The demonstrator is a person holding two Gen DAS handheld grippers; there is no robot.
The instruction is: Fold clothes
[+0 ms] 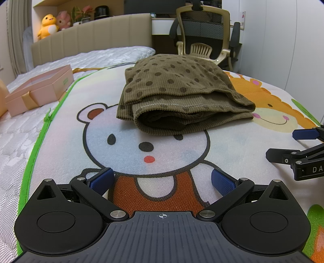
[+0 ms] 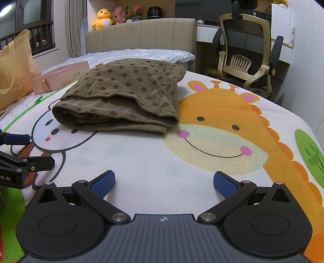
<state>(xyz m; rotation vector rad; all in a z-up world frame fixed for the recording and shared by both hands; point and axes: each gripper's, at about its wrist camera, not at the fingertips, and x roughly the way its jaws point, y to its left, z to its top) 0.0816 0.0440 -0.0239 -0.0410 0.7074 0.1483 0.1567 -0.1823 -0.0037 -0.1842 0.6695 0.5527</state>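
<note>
Around us on the bed we see a pink gift box (image 1: pixel 40 89) at the left edge of the cartoon mat (image 1: pixel 182 153), a tan shopping bag (image 2: pixel 15 68) beyond it, plush toys (image 2: pixel 108 18) on the headboard shelf and an office chair (image 2: pixel 249 52) to the right; nothing stands between us and the cloth. The bag is cut off by the frame edge, and the cloth's inner layers are hidden in its folds. The olive dotted garment (image 1: pixel 178 91) lies folded on the mat, ahead of both claws and well apart. Our left gripper (image 1: pixel 162 180) and right gripper (image 2: pixel 164 182) both gape wide, holding nothing.
</note>
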